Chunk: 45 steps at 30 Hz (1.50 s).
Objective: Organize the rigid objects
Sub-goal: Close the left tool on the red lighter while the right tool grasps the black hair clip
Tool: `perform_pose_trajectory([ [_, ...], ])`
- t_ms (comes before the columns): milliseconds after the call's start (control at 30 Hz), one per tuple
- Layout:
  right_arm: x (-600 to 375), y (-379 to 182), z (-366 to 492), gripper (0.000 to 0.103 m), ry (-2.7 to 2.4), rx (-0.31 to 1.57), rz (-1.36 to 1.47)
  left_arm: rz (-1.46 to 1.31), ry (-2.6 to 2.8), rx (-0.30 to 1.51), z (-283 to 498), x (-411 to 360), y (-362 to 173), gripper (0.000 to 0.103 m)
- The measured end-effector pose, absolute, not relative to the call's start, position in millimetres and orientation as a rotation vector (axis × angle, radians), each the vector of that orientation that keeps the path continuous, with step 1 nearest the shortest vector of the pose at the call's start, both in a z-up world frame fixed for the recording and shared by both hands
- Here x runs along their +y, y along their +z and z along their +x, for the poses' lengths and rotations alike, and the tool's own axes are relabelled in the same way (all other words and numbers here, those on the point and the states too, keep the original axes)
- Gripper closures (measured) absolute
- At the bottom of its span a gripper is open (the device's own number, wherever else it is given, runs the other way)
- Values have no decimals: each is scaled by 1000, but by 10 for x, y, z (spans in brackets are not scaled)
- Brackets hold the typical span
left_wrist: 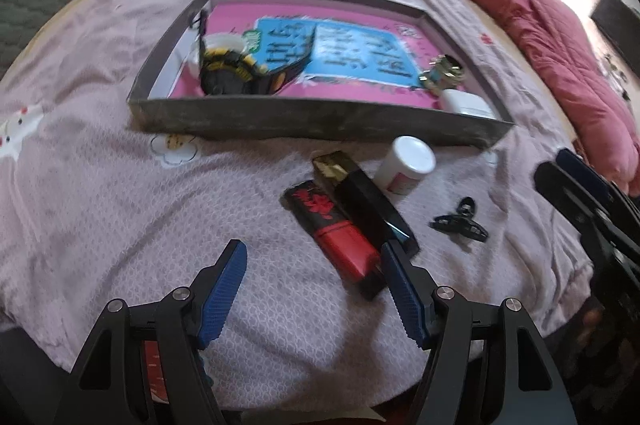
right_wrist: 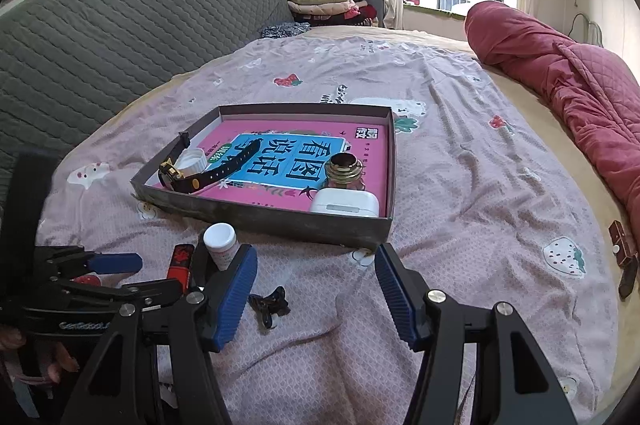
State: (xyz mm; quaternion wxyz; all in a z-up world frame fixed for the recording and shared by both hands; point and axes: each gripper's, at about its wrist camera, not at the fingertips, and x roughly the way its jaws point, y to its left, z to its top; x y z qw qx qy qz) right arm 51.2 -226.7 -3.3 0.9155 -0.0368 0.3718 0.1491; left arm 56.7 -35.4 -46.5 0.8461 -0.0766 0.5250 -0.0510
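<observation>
On the pink bedspread, just in front of the grey tray: red-and-black box and longer black box with gold end side by side and touching, white-capped bottle beside them, black hair clip slightly apart. Tray holds watch, gold-lidded jar, white earbud case. Left gripper jaws wide apart, nothing between, right finger at the boxes' near ends. Right gripper also spread, empty.

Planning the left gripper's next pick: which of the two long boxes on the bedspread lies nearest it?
The red-and-black box; its red end lies beside the left gripper, while the black-and-gold box sits behind it.
</observation>
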Motion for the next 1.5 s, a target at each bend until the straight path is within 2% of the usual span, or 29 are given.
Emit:
perform_pose_trajectory([
  [333, -2263, -57, 519, 42, 333, 782, -67, -164, 7, 1187, 787, -451, -564, 30],
  [800, -2013, -431, 574, 42, 428, 926, -173, -57, 50, 1225, 989, -640, -704, 29],
  [1233, -1899, -655, 674, 42, 470, 941, -302, -96, 29, 1215, 928, -481, -701, 38],
  [1500, -1848, -699, 686, 63, 528, 941, -312, -79, 35, 1203, 884, -476, -687, 48],
])
